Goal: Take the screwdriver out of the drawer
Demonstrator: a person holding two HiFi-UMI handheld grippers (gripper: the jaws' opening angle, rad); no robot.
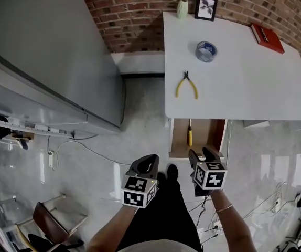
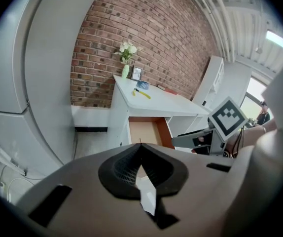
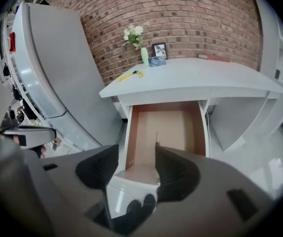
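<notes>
Your right gripper (image 3: 136, 154) hangs with its jaws apart and empty at the front edge of the open drawer (image 3: 173, 125), the screwdriver (image 3: 157, 138) lies inside just ahead of its right jaw, and your left gripper (image 2: 140, 147), jaws together on nothing, hangs beside it.

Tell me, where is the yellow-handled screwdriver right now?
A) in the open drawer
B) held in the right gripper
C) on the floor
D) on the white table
A: the screwdriver lies inside the pulled-out drawer under the table edge.
</notes>
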